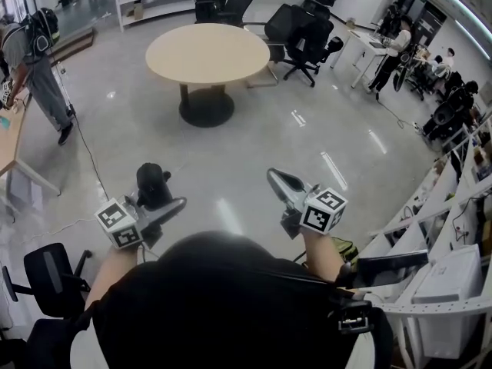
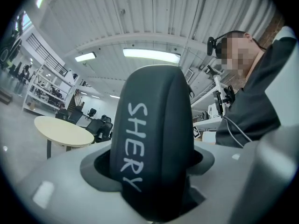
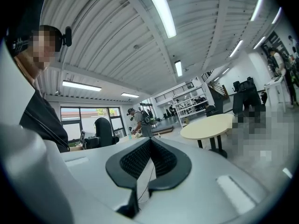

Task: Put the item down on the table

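Note:
My left gripper [image 1: 157,200] is shut on a black rounded item [image 1: 153,183], held upright in the air in front of the person's chest. In the left gripper view the item [image 2: 154,139] fills the gap between the jaws and bears the pale lettering "SHERY". My right gripper [image 1: 277,178] is held up at the right, shut and empty; in the right gripper view [image 3: 145,160] its ribbed black pads meet. The round beige table [image 1: 207,52] stands on a black pedestal well ahead across the floor, and also shows as the table [image 2: 63,132] and the table [image 3: 210,124].
Black office chairs [image 1: 307,37] stand behind the table and one chair [image 1: 50,279] is at the near left. A person [image 1: 34,68] stands at the left by a desk. White desks and shelving [image 1: 438,283] line the right. A cable [image 1: 88,156] lies on the glossy floor.

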